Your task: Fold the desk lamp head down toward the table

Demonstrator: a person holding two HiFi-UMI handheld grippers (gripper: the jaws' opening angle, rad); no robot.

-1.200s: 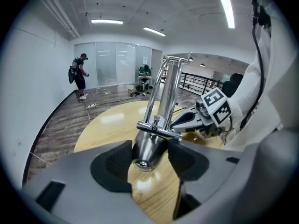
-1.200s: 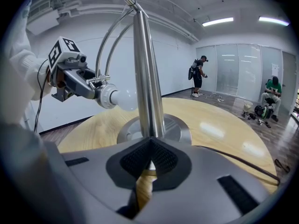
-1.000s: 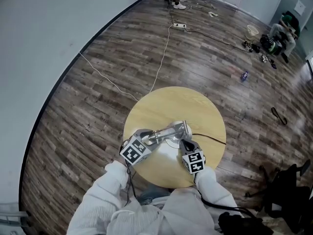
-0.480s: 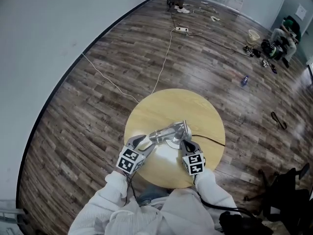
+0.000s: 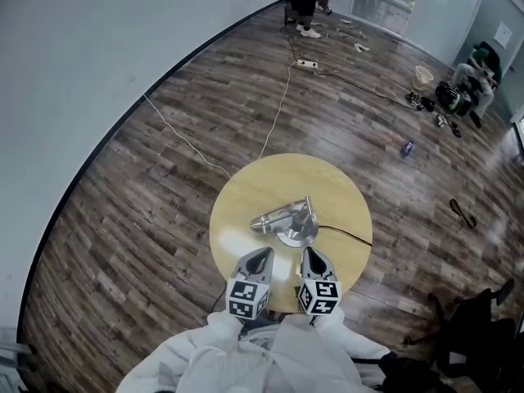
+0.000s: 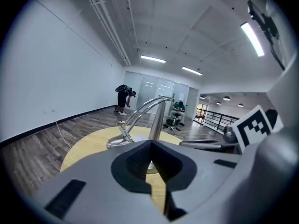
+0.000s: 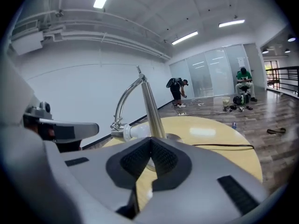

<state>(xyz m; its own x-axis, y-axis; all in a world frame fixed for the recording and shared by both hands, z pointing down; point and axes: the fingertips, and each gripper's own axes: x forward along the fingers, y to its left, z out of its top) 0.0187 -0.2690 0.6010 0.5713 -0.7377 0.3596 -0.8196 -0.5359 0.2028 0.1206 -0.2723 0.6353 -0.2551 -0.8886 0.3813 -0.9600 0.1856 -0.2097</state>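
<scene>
Both hands have pulled off the lamp (image 5: pixel 282 219) and back toward the person. The left tongs (image 5: pixel 260 255) and right tongs (image 5: pixel 311 255) now sit side by side, on the near side of the base (image 5: pixel 296 234) and clear of it, where a moment ago they were right up against the lamp. The left tongs have just snapped closed on nothing, tips pressed together. The right tongs look pinched together as well, with nothing between them. They read as parked: closed and drawn back because nothing needs holding. The lamp stands alone with the base about mid-desk (image 5: pixel 262 182). Its arm arches over and the head (image 5: pixel 262 222) is dropped low to the left of the base, down at the desk top, though I can't say whether it touches. The cord (image 5: pixel 344 234) trails off to the right of the base and off the desk edge. With the head that low and both tongs away, the fold looks done.
</scene>
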